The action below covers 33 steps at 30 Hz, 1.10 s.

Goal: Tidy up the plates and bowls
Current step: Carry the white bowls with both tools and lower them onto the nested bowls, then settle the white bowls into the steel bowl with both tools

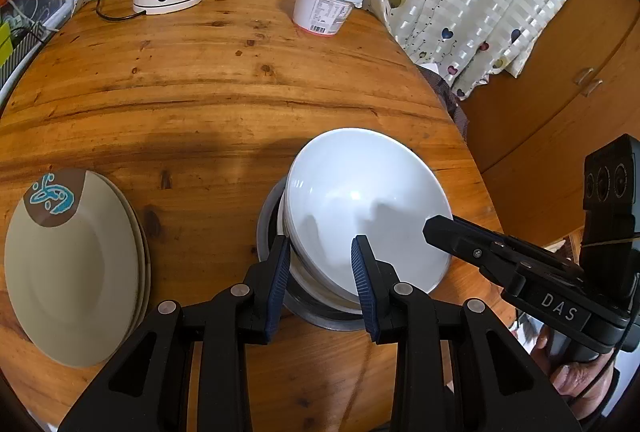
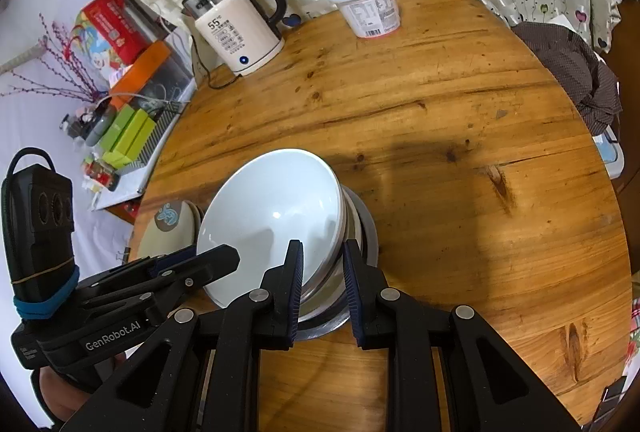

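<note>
The rim of a white bowl (image 1: 360,207) is clamped by the left hand-held gripper (image 1: 322,264) and the right hand-held gripper (image 2: 322,264), over a metal bowl (image 1: 268,232); beige plates (image 1: 76,264) are stacked leftward on the worktop (image 1: 200,91).

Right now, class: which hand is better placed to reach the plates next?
Left. The plates lie on the left gripper's side; the right gripper holds the bowl's far rim.

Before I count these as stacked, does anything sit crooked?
Yes. The top white bowl tilts steeply in the bowl stack, rim high on one side, not nested. Both grippers' fingers straddle its rim. The tan plates lie flat.
</note>
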### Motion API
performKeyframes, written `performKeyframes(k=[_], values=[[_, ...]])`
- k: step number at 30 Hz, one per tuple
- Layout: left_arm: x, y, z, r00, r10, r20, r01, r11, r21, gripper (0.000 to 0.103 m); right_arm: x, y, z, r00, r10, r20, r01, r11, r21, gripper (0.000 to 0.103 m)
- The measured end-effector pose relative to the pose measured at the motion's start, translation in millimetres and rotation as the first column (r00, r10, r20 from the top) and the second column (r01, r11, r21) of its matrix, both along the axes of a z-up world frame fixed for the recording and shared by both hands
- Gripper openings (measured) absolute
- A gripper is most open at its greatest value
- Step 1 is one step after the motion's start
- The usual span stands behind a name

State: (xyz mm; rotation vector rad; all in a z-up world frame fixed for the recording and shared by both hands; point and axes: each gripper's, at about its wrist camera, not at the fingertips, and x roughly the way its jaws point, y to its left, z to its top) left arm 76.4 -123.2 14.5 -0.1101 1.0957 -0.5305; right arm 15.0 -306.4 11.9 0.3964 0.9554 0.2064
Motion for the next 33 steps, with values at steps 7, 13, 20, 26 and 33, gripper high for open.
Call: performKeyframes(k=[7, 13, 20, 26, 33], values=[[-2, -2, 0, 1.000, -0.004, 0.010, 0.004, 1.000, 0.011, 0.033, 0, -1, -2, 1.000, 0.004, -0.004, -0.004, 1.000, 0.001, 0.020], [-3, -4, 0, 1.000, -0.010, 0.021, 0.010, 1.000, 0.025, 0.033, -1, 0, -5, 1.000, 0.006, -0.006, -0.006, 1.000, 0.003, 0.020], [-5, -6, 0, 0.999, -0.016, 0.050, 0.013, 0.998, 0.055, 0.033, -1, 1, -8, 1.000, 0.011, -0.007, -0.011, 1.000, 0.005, 0.020], [-7, -11, -2, 0.998, -0.021, 0.061, 0.016, 0.996, 0.091, 0.033, -2, 1, -10, 1.000, 0.014, -0.008, -0.014, 1.000, 0.005, 0.020], [-8, -12, -2, 0.997, -0.030, 0.073, 0.022, 0.995, 0.100, 0.036, -3, 1, -10, 1.000, 0.019, -0.007, -0.019, 1.000, 0.001, 0.020]])
